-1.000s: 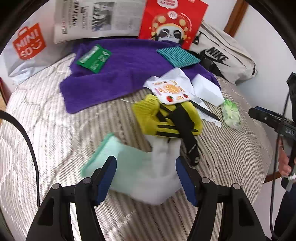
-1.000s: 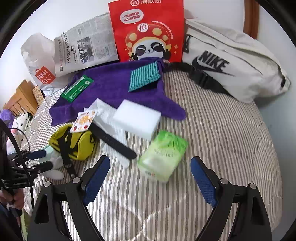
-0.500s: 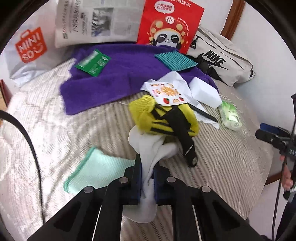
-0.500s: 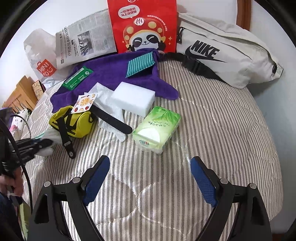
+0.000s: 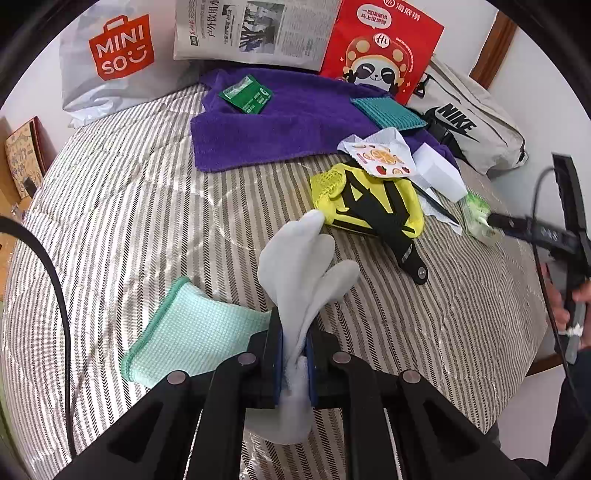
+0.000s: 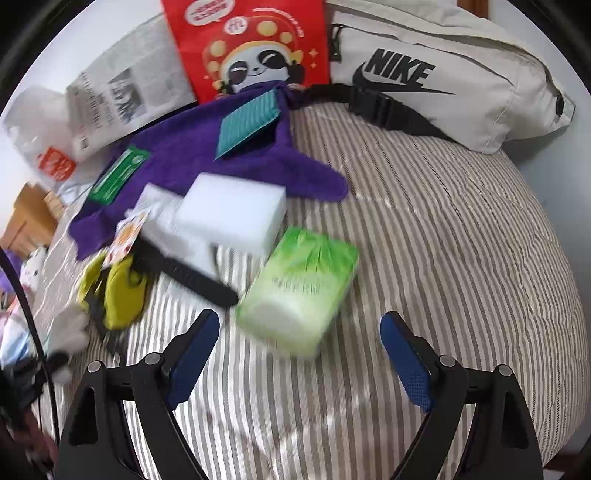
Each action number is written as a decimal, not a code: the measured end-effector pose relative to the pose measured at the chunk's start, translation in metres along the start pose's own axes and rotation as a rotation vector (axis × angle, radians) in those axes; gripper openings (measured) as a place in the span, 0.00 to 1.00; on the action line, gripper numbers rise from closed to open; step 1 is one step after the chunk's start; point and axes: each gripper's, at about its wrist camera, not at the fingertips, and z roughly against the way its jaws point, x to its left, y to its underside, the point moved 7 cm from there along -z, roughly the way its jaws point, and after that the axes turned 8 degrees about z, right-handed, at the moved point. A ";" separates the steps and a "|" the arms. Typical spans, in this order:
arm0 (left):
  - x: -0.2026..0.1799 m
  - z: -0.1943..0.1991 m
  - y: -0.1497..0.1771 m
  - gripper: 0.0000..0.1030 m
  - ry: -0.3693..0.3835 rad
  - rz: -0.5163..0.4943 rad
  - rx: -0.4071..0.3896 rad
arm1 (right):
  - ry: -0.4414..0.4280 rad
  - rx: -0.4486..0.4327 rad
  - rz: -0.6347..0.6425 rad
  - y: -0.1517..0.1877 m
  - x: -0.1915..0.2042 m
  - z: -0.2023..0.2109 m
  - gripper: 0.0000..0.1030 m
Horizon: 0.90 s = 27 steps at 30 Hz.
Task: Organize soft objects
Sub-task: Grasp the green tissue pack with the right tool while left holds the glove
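My left gripper is shut on a white sock and holds it raised above the striped bed; the sock also shows small in the right wrist view. A mint-green cloth lies on the bed just left of the left gripper. My right gripper is open and empty, just in front of a green tissue pack. A white sponge block and a purple towel lie beyond it. A yellow pouch with black straps lies past the sock.
A teal striped cloth and a green packet lie on the purple towel. A Miniso bag, a newspaper, a red panda bag and a Nike bag line the back. The bed edge drops off at the right.
My left gripper closed on the white sock and lifted it off the mint cloth. My right gripper moved closer to the tissue pack and stayed open.
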 end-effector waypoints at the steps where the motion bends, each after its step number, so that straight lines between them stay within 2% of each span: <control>1: -0.001 -0.001 0.000 0.10 -0.001 0.000 0.004 | 0.014 -0.005 -0.012 -0.005 0.000 -0.003 0.86; 5: -0.004 -0.004 -0.001 0.10 0.012 0.014 0.012 | 0.048 0.006 -0.036 -0.015 0.001 -0.022 0.86; 9: -0.005 -0.008 -0.004 0.10 0.016 0.019 0.018 | 0.105 0.034 0.006 -0.012 -0.001 -0.035 0.86; 15: -0.005 -0.011 -0.006 0.10 0.027 0.043 0.011 | 0.113 0.039 -0.013 0.000 -0.025 -0.024 0.86; 20: 0.000 -0.011 -0.009 0.10 0.038 0.071 0.004 | 0.103 0.052 -0.028 -0.001 -0.034 -0.030 0.85; 22: 0.003 -0.009 -0.012 0.10 0.030 0.075 -0.003 | 0.102 0.051 -0.018 -0.003 -0.031 -0.036 0.80; 24: 0.007 -0.006 -0.014 0.10 0.024 0.076 -0.008 | 0.135 0.032 0.007 -0.005 -0.029 -0.038 0.55; 25: 0.008 -0.004 -0.015 0.10 0.023 0.078 -0.013 | 0.140 0.014 0.022 -0.007 -0.026 -0.037 0.51; 27: 0.012 0.003 -0.018 0.10 0.031 0.086 -0.017 | 0.119 0.006 0.036 -0.009 -0.022 -0.035 0.51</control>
